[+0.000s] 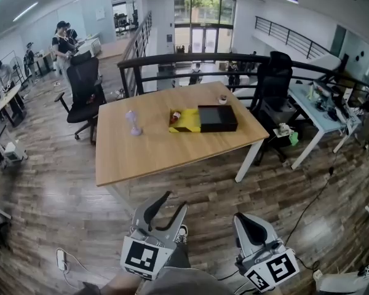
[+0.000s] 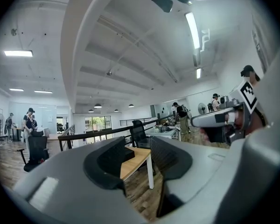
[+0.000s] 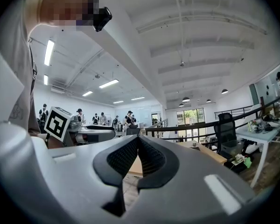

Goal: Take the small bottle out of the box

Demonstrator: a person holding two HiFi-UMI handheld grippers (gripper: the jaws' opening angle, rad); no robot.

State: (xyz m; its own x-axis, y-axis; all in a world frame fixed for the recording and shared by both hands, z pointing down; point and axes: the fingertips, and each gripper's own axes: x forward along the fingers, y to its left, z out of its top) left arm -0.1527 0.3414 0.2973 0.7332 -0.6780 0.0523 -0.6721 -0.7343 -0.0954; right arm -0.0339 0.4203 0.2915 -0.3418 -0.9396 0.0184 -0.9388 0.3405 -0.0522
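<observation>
Small bottle (image 1: 175,115), reddish at one end, lies in the yellow open tray (image 1: 187,125); finer detail is too small to tell. The tray touches the left side of the flat black box (image 1: 218,118).

Both sit on the light wooden rectangular table (image 1: 147,155), in its far right part, set in from the far edge and from the right corner. A broad bare strip of tabletop runs from the tray to the near edge. A pale lilac hourglass-shaped object (image 1: 133,123) stands well apart to the left. A small round item (image 1: 222,99) is near the far edge, just behind the box.

A black office chair (image 1: 83,91) stands off the table's left end, a second black chair (image 1: 273,82) at its far right corner, and a black railing (image 1: 190,59) behind. The white desk (image 1: 320,112) is further right.

The left gripper (image 1: 177,200) is held level over plank floor (image 1: 61,195), short of the near edge, jaws apart with nothing between them. The right gripper (image 1: 241,219) is beside it, jaw tips together and empty.
</observation>
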